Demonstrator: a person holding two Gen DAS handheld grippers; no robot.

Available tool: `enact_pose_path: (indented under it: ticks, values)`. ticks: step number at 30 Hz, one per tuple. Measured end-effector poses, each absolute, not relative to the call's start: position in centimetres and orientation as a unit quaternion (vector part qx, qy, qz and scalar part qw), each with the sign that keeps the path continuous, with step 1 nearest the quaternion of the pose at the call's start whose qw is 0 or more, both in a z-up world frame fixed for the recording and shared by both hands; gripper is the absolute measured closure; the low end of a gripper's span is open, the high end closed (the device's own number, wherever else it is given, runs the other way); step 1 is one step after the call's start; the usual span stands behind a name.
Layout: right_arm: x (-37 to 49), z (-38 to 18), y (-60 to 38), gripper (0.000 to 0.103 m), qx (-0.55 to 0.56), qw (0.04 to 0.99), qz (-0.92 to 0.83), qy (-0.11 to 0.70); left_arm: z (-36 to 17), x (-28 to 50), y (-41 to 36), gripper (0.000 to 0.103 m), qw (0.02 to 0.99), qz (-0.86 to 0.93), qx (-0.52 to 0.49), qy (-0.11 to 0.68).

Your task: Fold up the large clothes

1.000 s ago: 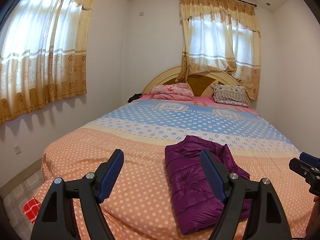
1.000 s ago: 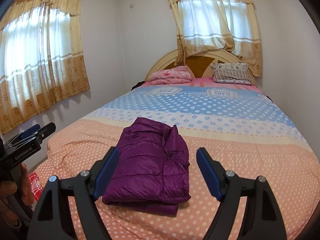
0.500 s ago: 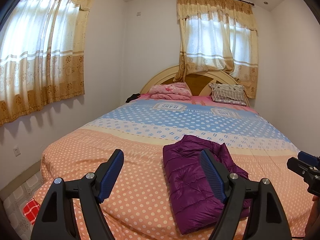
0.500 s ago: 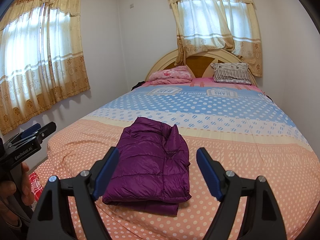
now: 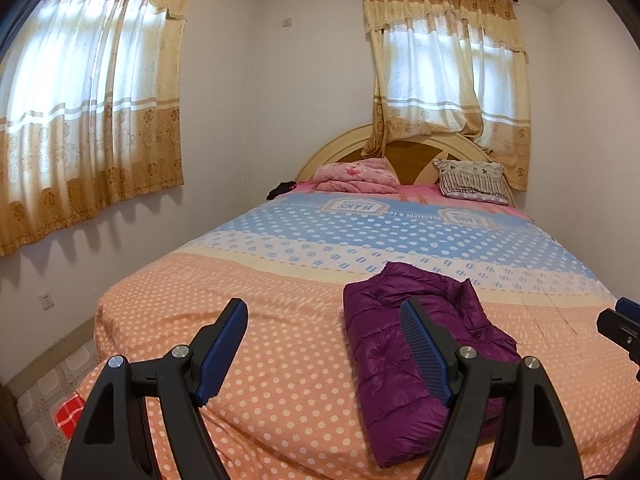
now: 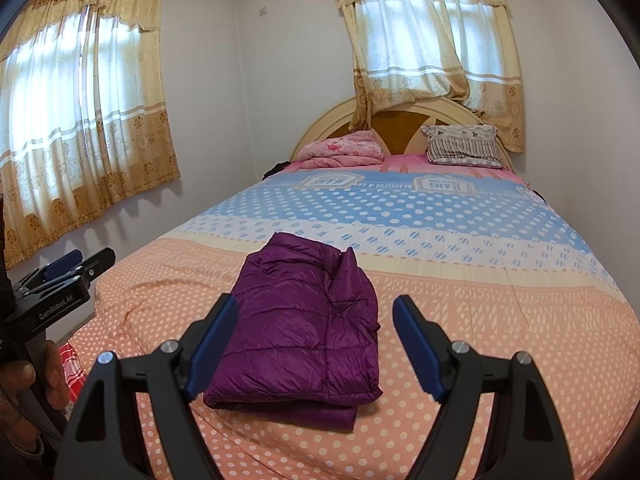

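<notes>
A purple puffer jacket (image 6: 304, 320) lies folded into a rectangle on the orange dotted part of the bed cover (image 6: 500, 340). It also shows in the left wrist view (image 5: 384, 352), right of centre. My left gripper (image 5: 324, 312) is open and empty, held above the bed's foot, left of the jacket. My right gripper (image 6: 314, 308) is open and empty, held back from the jacket's near edge. Each gripper shows at the edge of the other's view: the right one (image 5: 622, 326), the left one (image 6: 60, 280).
The bed fills the room between a left wall with a curtained window (image 5: 88, 120) and a right wall. A pink folded blanket (image 6: 344, 152) and a striped pillow (image 6: 464, 146) lie by the headboard. A red checked cloth (image 5: 68, 416) lies on the floor at left.
The left wrist view has shifted slightly, so the jacket sits a little further left. The right gripper has not moved. Both stay open.
</notes>
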State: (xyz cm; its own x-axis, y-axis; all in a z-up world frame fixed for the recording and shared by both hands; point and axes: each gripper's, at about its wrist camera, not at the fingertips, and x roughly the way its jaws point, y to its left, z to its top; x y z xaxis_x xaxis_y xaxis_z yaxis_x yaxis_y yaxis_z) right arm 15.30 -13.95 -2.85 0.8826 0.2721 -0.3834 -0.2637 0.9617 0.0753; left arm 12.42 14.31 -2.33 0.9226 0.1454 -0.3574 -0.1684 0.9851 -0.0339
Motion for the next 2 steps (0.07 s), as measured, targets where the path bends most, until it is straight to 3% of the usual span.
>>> enact_pose_path:
  ticks: [2]
  values:
    - [15.34, -2.98, -13.79, 0.021, 0.010, 0.970, 0.137, 0.201, -2.41, 12.51, 14.41, 0.024, 0.980, 0.076, -0.034, 0.183]
